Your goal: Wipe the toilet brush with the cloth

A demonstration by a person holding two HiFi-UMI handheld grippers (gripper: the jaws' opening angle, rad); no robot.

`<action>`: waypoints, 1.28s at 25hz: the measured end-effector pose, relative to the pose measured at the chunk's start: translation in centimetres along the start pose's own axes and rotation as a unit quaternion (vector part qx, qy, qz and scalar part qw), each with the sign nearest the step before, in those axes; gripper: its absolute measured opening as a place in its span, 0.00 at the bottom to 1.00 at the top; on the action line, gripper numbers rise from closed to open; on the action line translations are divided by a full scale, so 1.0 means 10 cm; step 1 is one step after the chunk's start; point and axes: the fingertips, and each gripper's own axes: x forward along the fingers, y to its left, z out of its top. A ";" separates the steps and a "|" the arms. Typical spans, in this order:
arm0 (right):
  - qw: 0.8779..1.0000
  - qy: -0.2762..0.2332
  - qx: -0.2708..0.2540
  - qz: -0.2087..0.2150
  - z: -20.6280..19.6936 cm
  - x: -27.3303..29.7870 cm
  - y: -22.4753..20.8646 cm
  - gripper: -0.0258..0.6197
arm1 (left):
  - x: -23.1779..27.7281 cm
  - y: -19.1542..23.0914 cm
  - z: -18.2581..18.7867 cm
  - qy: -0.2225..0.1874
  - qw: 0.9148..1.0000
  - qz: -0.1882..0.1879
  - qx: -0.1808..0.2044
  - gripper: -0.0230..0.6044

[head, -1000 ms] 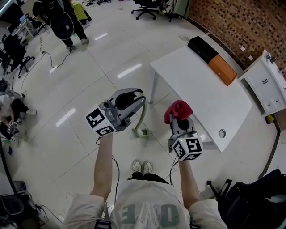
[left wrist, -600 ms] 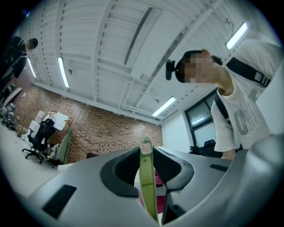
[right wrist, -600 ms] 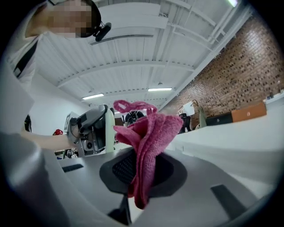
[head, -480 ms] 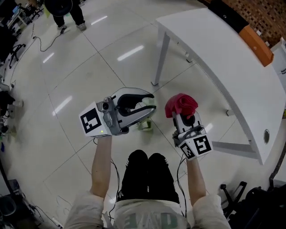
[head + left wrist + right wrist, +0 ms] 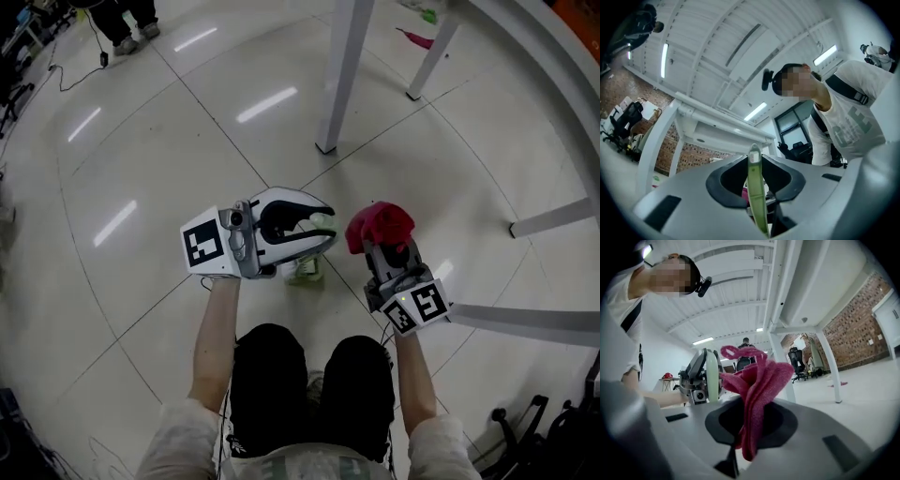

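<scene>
Left tool (image 5: 319, 232) clamps the brush (image 5: 755, 187); right tool (image 5: 384, 251) clamps the cloth (image 5: 380, 225). Bench legs (image 5: 345, 75) ahead and right, open floor (image 5: 131, 150) left.

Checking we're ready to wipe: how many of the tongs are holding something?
2. The left tongs grip the green toilet brush by its handle; the right tongs grip the red cloth.
</scene>
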 end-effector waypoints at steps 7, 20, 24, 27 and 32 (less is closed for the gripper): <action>1.000 0.007 0.001 0.003 -0.10 -0.10 -0.08 0.09 | -0.11 0.08 -0.07 -0.027 0.999 -0.019 -0.014 0.20; 0.999 0.034 0.025 0.017 -0.48 0.04 0.00 0.09 | -0.35 0.18 -0.77 0.059 0.997 -0.001 -0.055 0.20; 0.999 0.032 0.036 0.014 -0.51 -0.03 0.00 0.09 | -0.39 0.22 -0.79 0.076 0.995 0.033 -0.060 0.20; 0.999 0.030 0.042 0.016 -0.48 -0.03 0.02 0.09 | -0.40 0.23 -0.77 0.104 0.991 0.061 -0.050 0.20; 0.999 0.020 0.045 0.022 -0.25 0.02 0.15 0.09 | -0.50 0.27 -0.57 0.114 0.985 0.119 -0.044 0.20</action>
